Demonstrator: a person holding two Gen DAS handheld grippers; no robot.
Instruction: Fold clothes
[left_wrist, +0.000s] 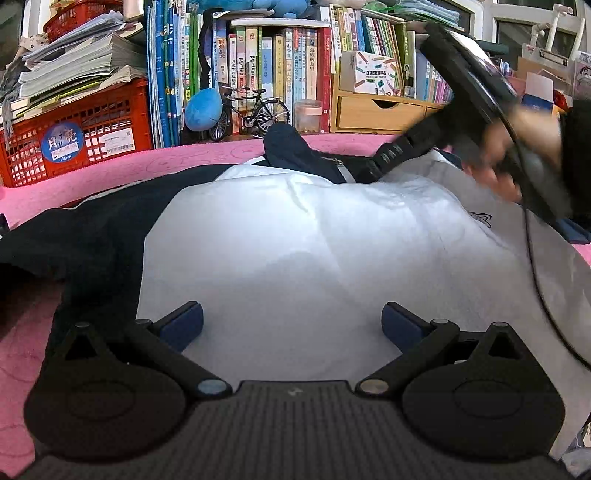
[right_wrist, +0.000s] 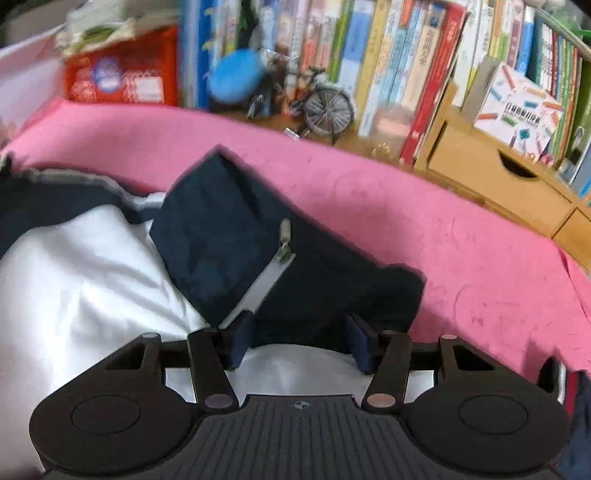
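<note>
A white and navy zip jacket lies on a pink mat. Its white body (left_wrist: 314, 251) fills the middle of the left wrist view, with a navy sleeve (left_wrist: 88, 229) to the left and the navy collar (left_wrist: 291, 151) at the far end. My left gripper (left_wrist: 291, 325) is open and empty just above the white fabric. My right gripper (right_wrist: 301, 341) is open over the navy collar (right_wrist: 229, 229) and zipper (right_wrist: 284, 240), the fabric lying between its pads (right_wrist: 240, 339). The right gripper also shows blurred in the left wrist view (left_wrist: 373, 166).
The pink mat (right_wrist: 461, 240) covers the table. Behind it stand a red crate (left_wrist: 77, 136) with stacked papers, rows of books (left_wrist: 266, 70), a model bicycle (left_wrist: 255, 110), a blue plush (left_wrist: 203, 109) and a wooden drawer box (left_wrist: 380, 110).
</note>
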